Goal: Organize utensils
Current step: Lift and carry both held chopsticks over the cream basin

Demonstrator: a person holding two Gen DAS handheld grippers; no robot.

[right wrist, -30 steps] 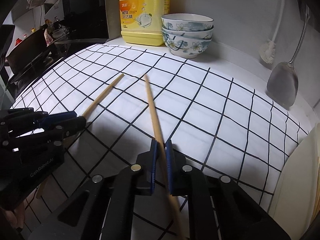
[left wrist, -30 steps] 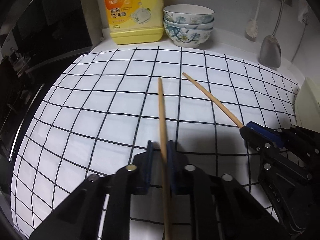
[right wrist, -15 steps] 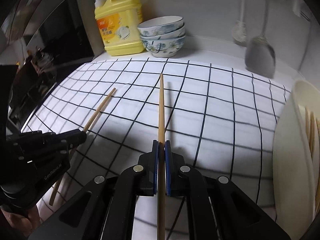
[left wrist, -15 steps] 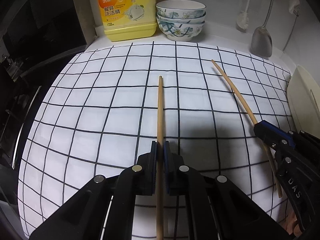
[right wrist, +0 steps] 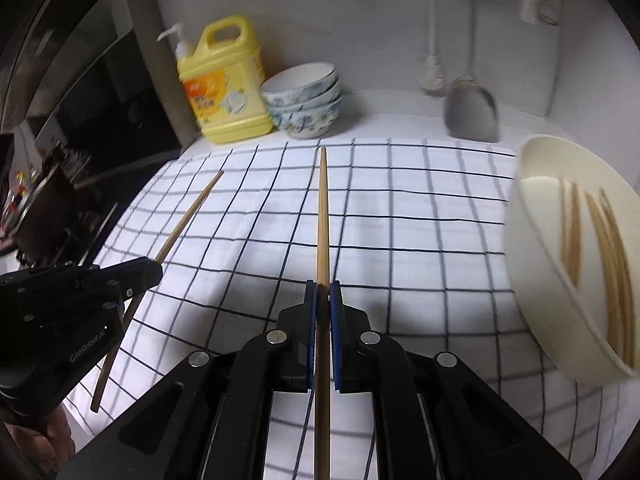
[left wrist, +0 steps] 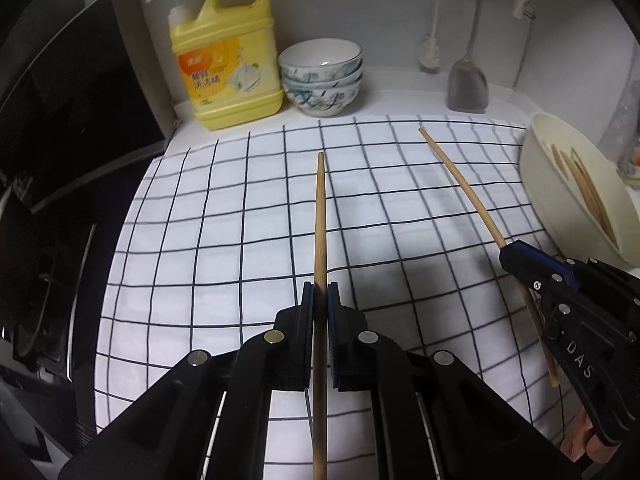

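My left gripper [left wrist: 320, 300] is shut on a wooden chopstick [left wrist: 320, 216] that points forward over the checked cloth [left wrist: 224, 240]. My right gripper [right wrist: 323, 290] is shut on a second wooden chopstick [right wrist: 322, 208], held above the cloth. Each gripper shows in the other's view: the right one [left wrist: 510, 254] with its chopstick [left wrist: 460, 180] at the right, the left one [right wrist: 154, 270] with its chopstick [right wrist: 192, 212] at the left. A cream oval tray [right wrist: 532, 280] at the right edge holds several chopsticks [right wrist: 608, 256].
A yellow detergent bottle [left wrist: 228, 76] and stacked patterned bowls [left wrist: 322, 76] stand at the back by the wall. A metal spatula [left wrist: 468, 84] and a brush [left wrist: 430, 54] hang on the wall. A dark stove [left wrist: 48, 240] lies to the left.
Both grippers have lifted and pulled back with their chopsticks. The view now takes in more of the wall and the cream tray at the right.
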